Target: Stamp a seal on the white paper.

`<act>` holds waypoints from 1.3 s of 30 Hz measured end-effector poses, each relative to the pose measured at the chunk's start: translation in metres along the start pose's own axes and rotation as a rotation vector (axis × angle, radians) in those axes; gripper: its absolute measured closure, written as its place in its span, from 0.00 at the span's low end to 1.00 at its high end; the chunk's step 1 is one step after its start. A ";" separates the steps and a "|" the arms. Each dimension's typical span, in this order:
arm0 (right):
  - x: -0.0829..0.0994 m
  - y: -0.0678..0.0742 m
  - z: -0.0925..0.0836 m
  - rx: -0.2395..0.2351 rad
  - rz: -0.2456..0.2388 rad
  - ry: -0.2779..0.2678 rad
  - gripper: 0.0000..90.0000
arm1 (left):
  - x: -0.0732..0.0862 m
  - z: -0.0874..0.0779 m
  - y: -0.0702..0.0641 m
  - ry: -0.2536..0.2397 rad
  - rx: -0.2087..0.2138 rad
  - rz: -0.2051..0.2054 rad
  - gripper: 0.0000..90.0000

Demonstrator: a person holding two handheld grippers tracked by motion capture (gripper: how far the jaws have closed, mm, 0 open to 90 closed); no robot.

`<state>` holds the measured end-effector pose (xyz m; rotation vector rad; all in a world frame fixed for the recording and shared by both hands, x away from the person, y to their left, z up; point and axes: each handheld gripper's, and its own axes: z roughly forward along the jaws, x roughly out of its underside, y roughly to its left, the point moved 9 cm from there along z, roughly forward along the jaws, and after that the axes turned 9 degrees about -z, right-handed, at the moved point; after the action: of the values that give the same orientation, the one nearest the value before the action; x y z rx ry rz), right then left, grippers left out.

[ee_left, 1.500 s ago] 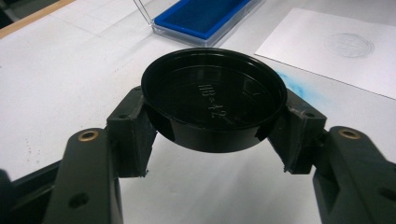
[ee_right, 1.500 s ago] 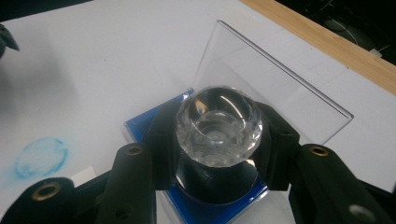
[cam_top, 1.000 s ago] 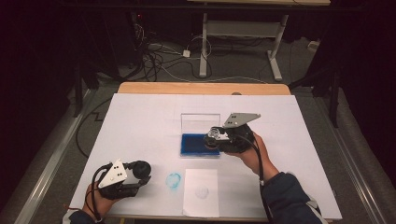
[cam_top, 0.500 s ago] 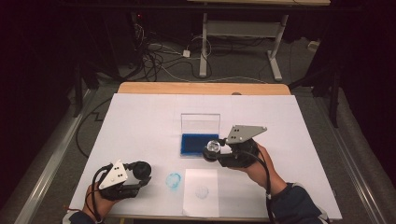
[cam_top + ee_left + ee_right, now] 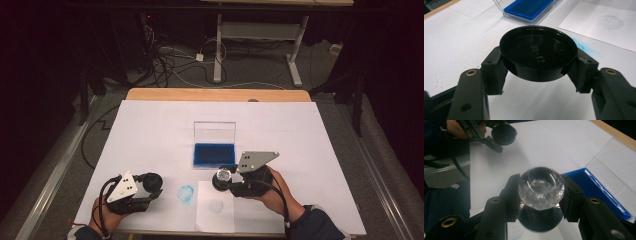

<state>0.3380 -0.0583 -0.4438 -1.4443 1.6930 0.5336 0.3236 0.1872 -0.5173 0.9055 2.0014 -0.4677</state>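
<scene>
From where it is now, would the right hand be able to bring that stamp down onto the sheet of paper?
Probably yes. The right gripper holds the clear-knobbed stamp just beside the sheet of paper, and nothing lies between them; the left gripper with its black lid sits off to the side.

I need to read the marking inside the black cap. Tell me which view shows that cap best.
The left gripper view: the black cap sits close up between that gripper's jaws, its inside and raised lettering facing the camera. The high view shows it small and dark at the left gripper. The right gripper view shows it far off, top left, no lettering legible.
</scene>
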 end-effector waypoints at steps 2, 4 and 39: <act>0.002 0.006 0.003 -0.014 -0.009 0.003 0.63 | 0.000 0.000 0.000 0.001 0.000 -0.001 0.41; 0.005 0.012 0.008 -0.029 -0.015 0.012 0.63 | 0.000 0.000 0.000 0.001 0.000 0.000 0.41; 0.048 0.037 0.046 -0.108 -0.031 0.149 0.63 | -0.001 -0.002 -0.001 0.001 0.002 0.013 0.41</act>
<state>0.3172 -0.0426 -0.5155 -1.6191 1.7778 0.5185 0.3222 0.1874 -0.5158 0.9192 1.9953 -0.4624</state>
